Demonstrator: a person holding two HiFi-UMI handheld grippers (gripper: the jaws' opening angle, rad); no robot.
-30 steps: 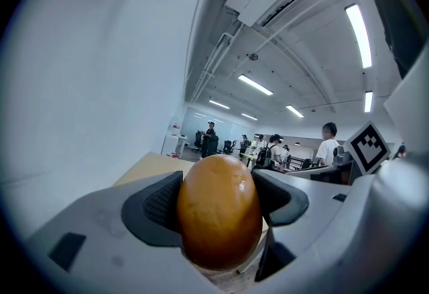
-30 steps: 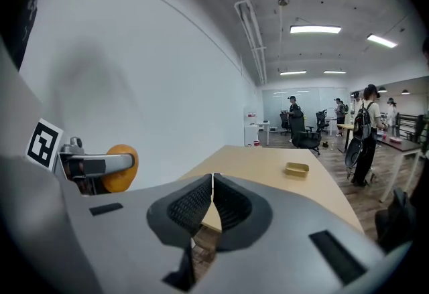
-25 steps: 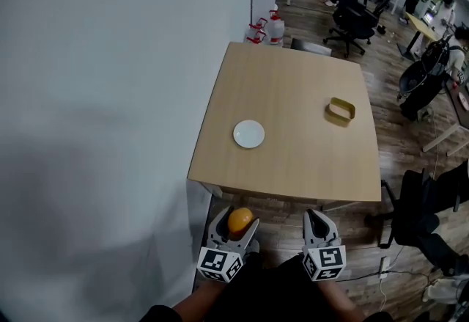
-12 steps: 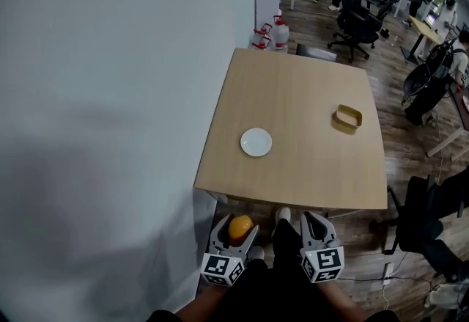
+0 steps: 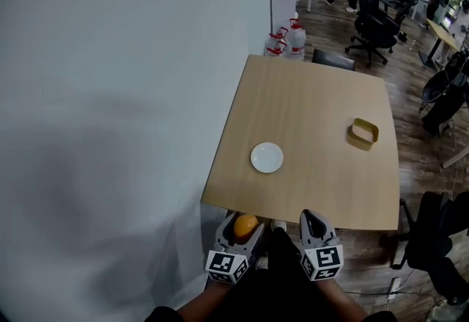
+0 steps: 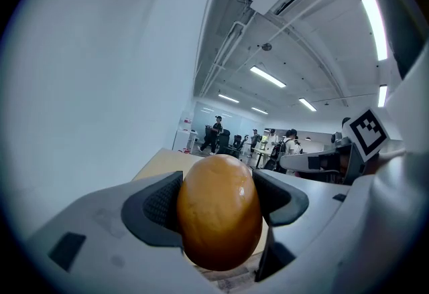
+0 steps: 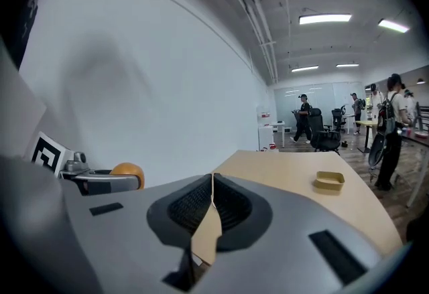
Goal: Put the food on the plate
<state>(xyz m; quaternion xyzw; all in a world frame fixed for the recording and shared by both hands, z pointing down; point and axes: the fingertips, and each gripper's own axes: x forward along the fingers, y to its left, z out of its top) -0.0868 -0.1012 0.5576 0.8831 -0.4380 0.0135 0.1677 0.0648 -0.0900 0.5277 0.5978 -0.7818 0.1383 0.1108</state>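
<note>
The left gripper [image 5: 241,232] pinches a glossy, rounded orange food [image 6: 218,212], perhaps a bun, which may slip free before reaching the white plate [image 5: 267,158]; the right gripper [image 5: 315,223] is pressed together, empty.

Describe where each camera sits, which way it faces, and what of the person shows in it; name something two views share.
Head view: on the person's head, facing steeply down at the table, plate and tray; left gripper, right gripper and forearms show below.
Left gripper view: on that gripper, facing along its jaws, shut on the food, toward the table.
Right gripper view: on that gripper, facing across the table; jaws together, empty.
Shared: head and right gripper views both show tray and food.
</note>
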